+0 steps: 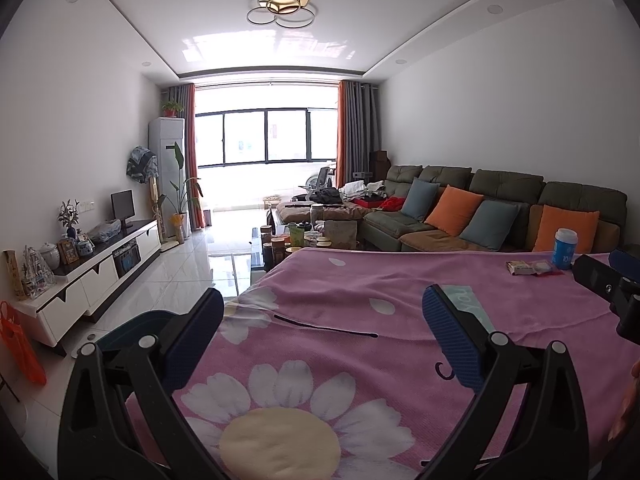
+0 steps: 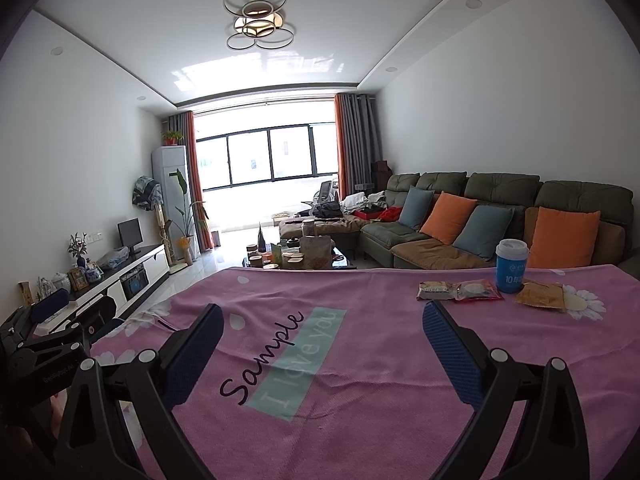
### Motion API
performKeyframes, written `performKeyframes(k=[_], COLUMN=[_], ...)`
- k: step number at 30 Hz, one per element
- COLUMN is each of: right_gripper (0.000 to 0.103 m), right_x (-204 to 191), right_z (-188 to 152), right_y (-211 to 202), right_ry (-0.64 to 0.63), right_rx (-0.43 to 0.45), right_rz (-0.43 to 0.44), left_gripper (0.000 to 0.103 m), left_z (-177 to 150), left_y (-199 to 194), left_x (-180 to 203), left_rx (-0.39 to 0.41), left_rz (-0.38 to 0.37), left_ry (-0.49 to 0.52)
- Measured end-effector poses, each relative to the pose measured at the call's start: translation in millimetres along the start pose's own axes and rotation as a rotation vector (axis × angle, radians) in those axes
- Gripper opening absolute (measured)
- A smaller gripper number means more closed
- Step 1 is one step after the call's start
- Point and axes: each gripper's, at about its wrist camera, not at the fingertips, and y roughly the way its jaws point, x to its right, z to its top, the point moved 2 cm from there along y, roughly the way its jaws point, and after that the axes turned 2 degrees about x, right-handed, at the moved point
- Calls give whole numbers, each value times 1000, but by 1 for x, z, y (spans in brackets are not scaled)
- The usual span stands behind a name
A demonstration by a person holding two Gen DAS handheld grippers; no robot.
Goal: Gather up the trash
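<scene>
Trash lies at the far right of a table under a pink flowered cloth (image 2: 360,360): a blue paper cup with a white lid (image 2: 511,266), a brown snack wrapper (image 2: 436,291), a red-edged clear wrapper (image 2: 478,291) and a tan wrapper (image 2: 540,295). The cup (image 1: 565,249) and wrappers (image 1: 534,267) also show in the left wrist view. My right gripper (image 2: 322,324) is open and empty, above the cloth, short of the trash. My left gripper (image 1: 322,316) is open and empty over the table's left part. A dark bin rim (image 1: 132,324) shows below the table's left edge.
A cluttered coffee table (image 2: 296,258) stands beyond the table, a green sofa with orange and blue cushions (image 2: 480,216) on the right, a white TV cabinet (image 1: 100,276) on the left. An orange bag (image 1: 20,348) hangs at the far left.
</scene>
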Motion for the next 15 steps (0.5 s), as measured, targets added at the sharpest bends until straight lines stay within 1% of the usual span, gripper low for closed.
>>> performKeyframes(k=[5,9,11,13,15], right_gripper=[96,96,96,96,96], right_x=[4,10,15,23,33], right_z=[-1,-1,-1,0,0], right_y=[3,6,8,11,14], right_ry=[5,12,17,26,33], right_rx=[-5,-16,-30,-44,-73], right_rz=[-6,-14,-17,-24,-35], left_gripper=[98,98,98,98,98], left_z=[2,4,5,5,4], left_y=[1,10,23,37,60], left_x=[4,8,11,13,13], left_rx=[-14,-63,-114,-172,-257], left_rz=[-29,-46,-49,-75,-117], left_ry=[12,25,45,53,45])
